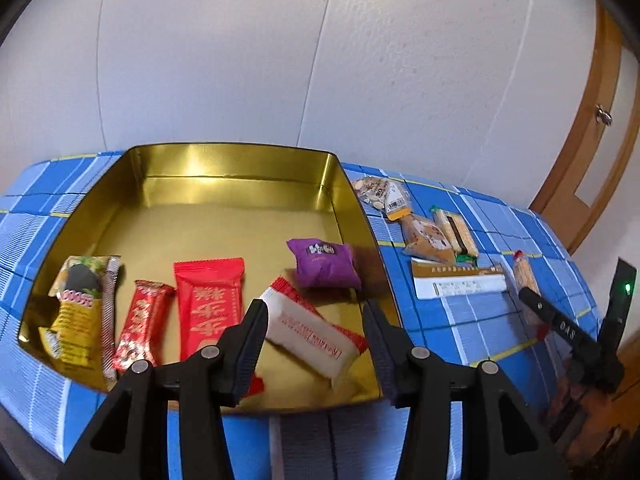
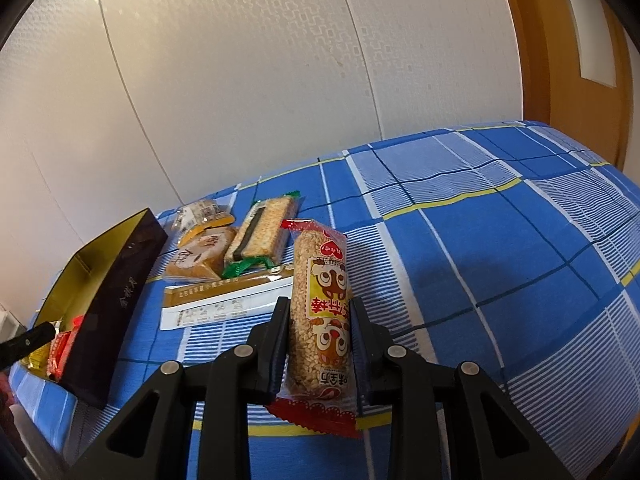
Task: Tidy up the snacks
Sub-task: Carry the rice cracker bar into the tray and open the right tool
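Left wrist view, lower centre: the left hand-held gripper (image 1: 314, 340) is held spread and empty above the gold tin (image 1: 240, 168), in which five wrapped snacks are laid. Right wrist view, lower centre: the puffed-rice roll (image 2: 320, 312) is pinched by the right hand-held gripper (image 2: 320, 344) over the blue checked tablecloth (image 2: 500, 240).

Open tin (image 1: 236, 190) on the tablecloth (image 1: 472, 320), five snack packets (image 1: 208, 304) inside, more packets (image 1: 440, 236) right of it
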